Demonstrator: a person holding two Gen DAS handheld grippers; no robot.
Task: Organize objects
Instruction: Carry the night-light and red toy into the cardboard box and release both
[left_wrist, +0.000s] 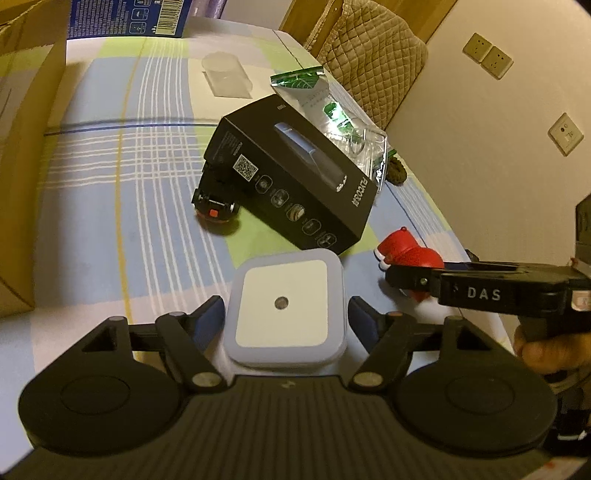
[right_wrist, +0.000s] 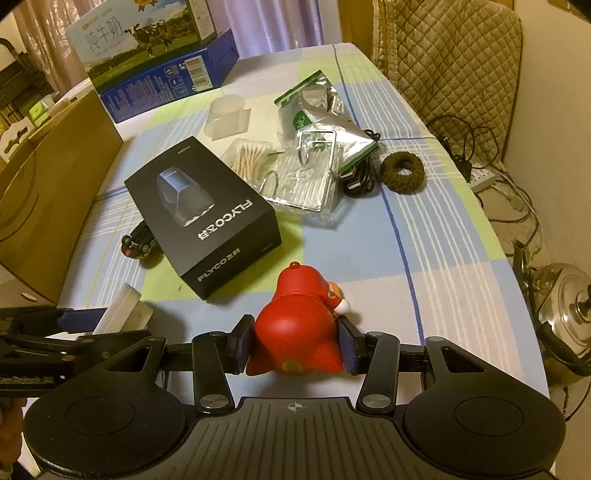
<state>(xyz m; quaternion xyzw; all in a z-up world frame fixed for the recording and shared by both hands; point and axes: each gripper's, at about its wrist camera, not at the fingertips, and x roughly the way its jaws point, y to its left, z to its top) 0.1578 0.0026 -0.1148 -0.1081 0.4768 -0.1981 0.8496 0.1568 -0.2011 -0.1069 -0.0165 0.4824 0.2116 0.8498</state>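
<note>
Checked tablecloth (right_wrist: 436, 258): right gripper (right_wrist: 295, 345) pinches red toy (right_wrist: 295, 332); left gripper (left_wrist: 286, 317) seemingly grips night-light (left_wrist: 286, 314).

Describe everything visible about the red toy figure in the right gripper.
The red toy figure is a rounded, glossy, plastic-looking figure with a small knob on top, an orange-and-white part on one side and a yellow spot low on its back. It is clamped between the pads of the right gripper, near the black box. Whether it touches the tablecloth is unclear.

One black box (right_wrist: 207, 225), one red toy (right_wrist: 295, 332)
</note>
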